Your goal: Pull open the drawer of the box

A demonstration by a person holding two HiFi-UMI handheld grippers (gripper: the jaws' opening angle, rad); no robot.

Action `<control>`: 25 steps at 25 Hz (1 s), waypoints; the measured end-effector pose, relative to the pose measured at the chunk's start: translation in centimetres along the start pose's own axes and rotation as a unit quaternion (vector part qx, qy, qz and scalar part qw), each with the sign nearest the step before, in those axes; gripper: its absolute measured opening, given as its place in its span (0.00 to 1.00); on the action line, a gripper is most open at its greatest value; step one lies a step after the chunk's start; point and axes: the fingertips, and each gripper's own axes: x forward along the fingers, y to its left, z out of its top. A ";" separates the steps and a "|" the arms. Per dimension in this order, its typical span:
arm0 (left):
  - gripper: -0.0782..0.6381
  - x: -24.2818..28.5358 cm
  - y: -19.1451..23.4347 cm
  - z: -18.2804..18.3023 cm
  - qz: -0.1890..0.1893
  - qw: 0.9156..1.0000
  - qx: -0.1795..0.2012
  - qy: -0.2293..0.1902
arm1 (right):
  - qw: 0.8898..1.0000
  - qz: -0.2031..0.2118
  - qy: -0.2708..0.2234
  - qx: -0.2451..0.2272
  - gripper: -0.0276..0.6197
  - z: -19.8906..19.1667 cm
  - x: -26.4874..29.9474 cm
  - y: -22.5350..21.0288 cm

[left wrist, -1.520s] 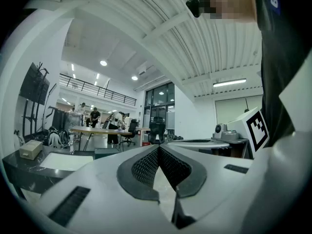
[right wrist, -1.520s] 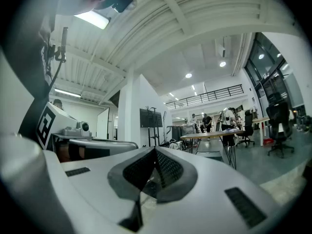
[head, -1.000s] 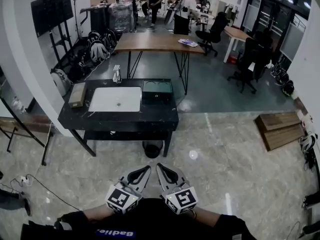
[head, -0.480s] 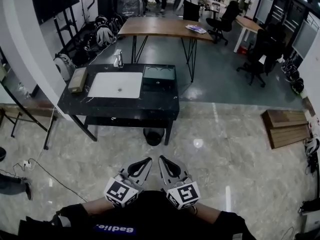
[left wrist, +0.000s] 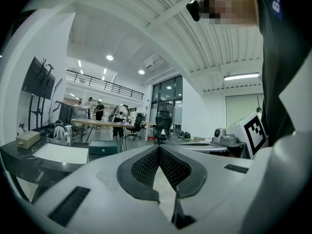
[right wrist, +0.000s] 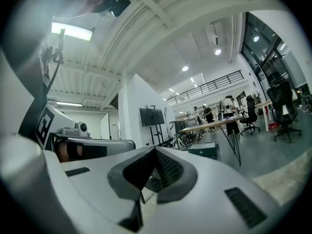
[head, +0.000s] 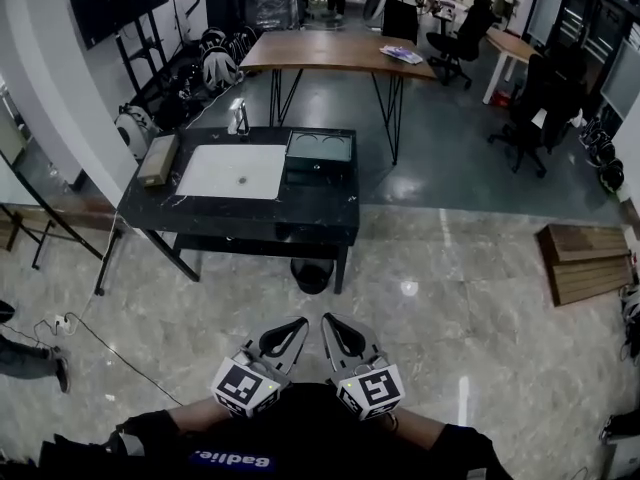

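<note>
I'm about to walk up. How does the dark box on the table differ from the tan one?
Colour: the dark box is dark green, the tan box light brown.
Shape: from above the dark box is wide and nearly square, the tan box long and narrow.
Place: the dark box sits right of the white panel, the tan box left of it.
Both rest on the black table.

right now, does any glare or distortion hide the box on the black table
Head view: fisheye bends the edges and lamps glint on the floor, yet the box reads dim but clear. Both gripper views: strong wide-angle curve, box small and soft.
</note>
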 end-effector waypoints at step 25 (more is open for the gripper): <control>0.11 11.1 29.7 4.3 -0.048 0.998 -0.030 -0.030 | 0.994 -0.090 0.037 -0.046 0.04 4.4 28.9 -7.8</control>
